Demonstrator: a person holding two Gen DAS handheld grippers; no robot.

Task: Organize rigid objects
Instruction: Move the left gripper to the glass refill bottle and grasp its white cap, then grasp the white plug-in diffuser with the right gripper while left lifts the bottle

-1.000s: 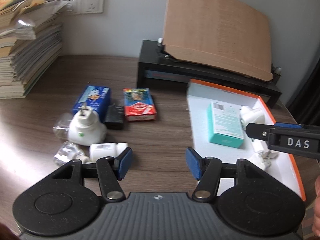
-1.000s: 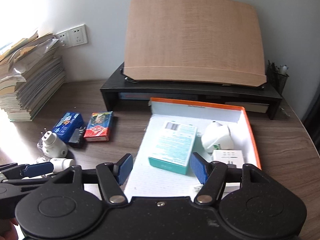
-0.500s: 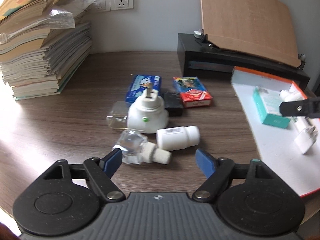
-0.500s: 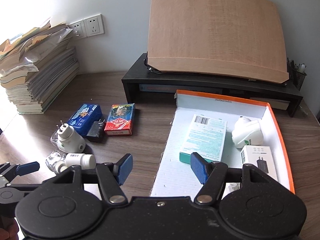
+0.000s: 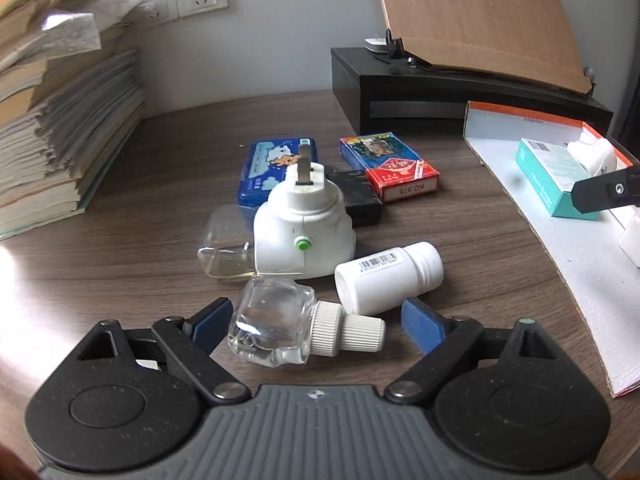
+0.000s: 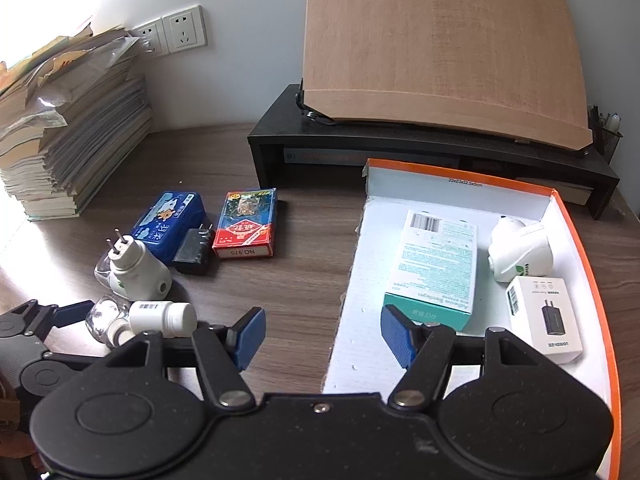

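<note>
left gripper (image 5: 316, 322) jaws opening around clear bottle (image 5: 276, 330)

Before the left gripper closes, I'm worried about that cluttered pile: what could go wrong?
The left gripper, its jaws just opened, straddles the clear bottle. The white pill bottle lies against the clear one's cap, so closing may nudge it rolling. Smooth clear walls might slip from the pads.

The left hand-held gripper (image 5: 316, 322) has a grey ribbed body, two round black discs, black linkage arms on silver pivot screws, triangular cut-outs, and blue textured pads (image 5: 420, 324). The right hand-held gripper (image 6: 322, 338) has the same form with a speckled matte black body, a small centre screw and blue ribbed pads (image 6: 394, 334).
</note>
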